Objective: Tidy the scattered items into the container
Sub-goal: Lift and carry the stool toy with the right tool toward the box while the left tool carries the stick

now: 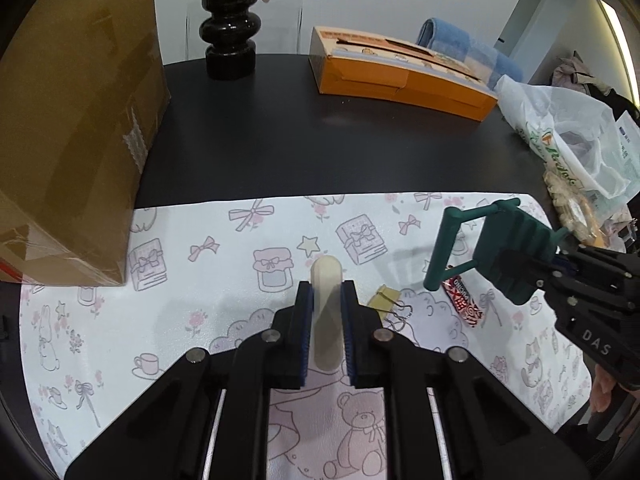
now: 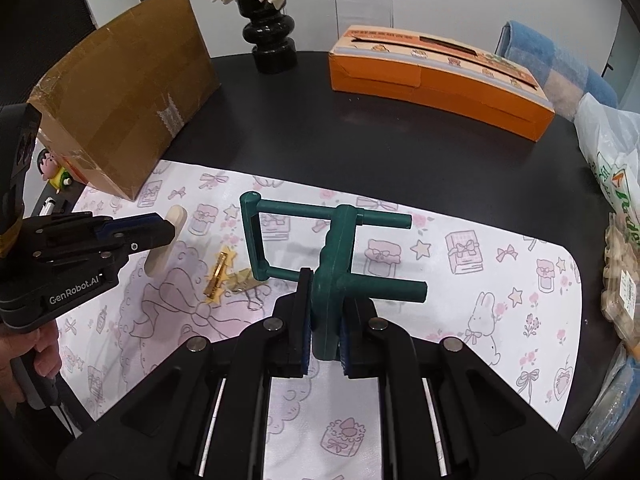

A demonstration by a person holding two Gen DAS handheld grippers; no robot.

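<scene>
Overhead, dark-green pronged plastic frame

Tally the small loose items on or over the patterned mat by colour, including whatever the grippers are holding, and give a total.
Green: 1, the green plastic frame in the right gripper
Cream: 1, the cream stick in the left gripper
Gold or yellow: 2, the gold bar clip and the yellow binder clip
Red: 1, the red snack packet
Total: 5

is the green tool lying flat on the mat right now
No, the green tool is clamped between the right gripper's fingers, lifted above the patterned mat.
</scene>
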